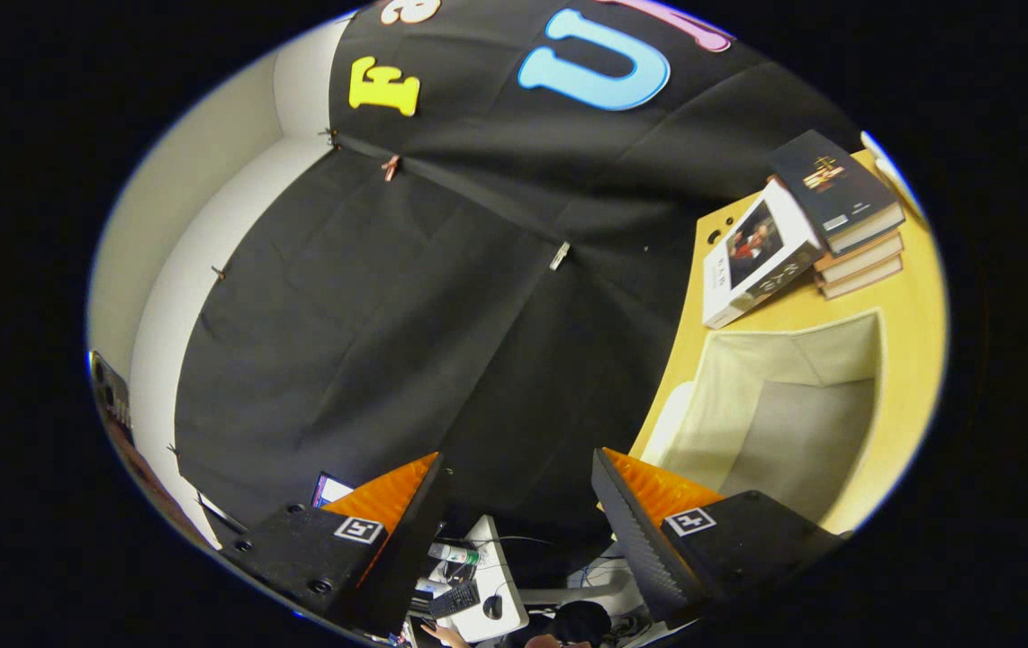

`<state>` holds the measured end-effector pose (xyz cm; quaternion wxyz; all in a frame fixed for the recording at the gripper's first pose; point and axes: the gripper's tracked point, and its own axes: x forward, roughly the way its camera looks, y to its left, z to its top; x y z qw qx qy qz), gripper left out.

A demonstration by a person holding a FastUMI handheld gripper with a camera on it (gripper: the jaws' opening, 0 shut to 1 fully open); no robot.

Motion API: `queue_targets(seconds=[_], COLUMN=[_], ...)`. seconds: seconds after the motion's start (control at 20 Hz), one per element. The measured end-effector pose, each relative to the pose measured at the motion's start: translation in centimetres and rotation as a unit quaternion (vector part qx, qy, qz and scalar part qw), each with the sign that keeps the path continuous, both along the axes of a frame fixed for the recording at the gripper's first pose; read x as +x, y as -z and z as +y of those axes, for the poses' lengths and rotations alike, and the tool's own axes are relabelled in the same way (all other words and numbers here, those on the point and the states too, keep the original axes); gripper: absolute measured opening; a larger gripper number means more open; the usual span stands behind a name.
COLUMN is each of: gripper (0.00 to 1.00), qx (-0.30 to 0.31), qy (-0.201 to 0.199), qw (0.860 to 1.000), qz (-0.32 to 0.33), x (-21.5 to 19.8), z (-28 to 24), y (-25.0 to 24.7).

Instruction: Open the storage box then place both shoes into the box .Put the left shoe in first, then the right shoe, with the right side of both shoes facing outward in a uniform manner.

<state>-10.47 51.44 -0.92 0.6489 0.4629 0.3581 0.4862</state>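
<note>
The view is tilted hard, so the wooden table [910,297] runs up the right side. On it lies the beige fabric storage box [784,414], open, its bare inside facing me, with nothing in it that I can see. My gripper [518,504] is open, with a wide gap between the fingers and nothing held. The box lies just beyond and to the right of the right finger [635,522]. Ahead of the fingers hangs the booth's black cloth wall [388,315].
A stack of books [838,216] sits on the table beyond the box, one white book [752,256] leaning against it. Between the fingers, far off, a white desk [478,585] with a keyboard, mouse and bottles, and a person's head and hand beside it.
</note>
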Motion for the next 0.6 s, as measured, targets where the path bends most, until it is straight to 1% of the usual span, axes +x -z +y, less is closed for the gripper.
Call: queue_targets(seconds=[0.1, 0.15, 0.25, 0.35, 0.45, 0.5, 0.6], gripper=[0.97, 0.97, 0.97, 0.97, 0.97, 0.97, 0.97], qx=[-0.006, -0.018, -0.065, -0.126, -0.195, -0.226, -0.274], qy=[0.036, 0.052, 0.083, 0.113, 0.136, 0.143, 0.142], qw=[0.999, 0.998, 0.994, 0.984, 0.968, 0.96, 0.947], qz=[-0.004, -0.011, -0.034, -0.061, -0.079, -0.084, -0.086], x=[0.7, 0.9, 1.4, 2.0, 2.4, 2.2, 1.2], z=[-3.7, -5.4, -9.1, -12.8, -16.7, -18.4, -21.4], y=[0.3, 0.9, 3.1, 5.7, 8.5, 9.8, 12.7])
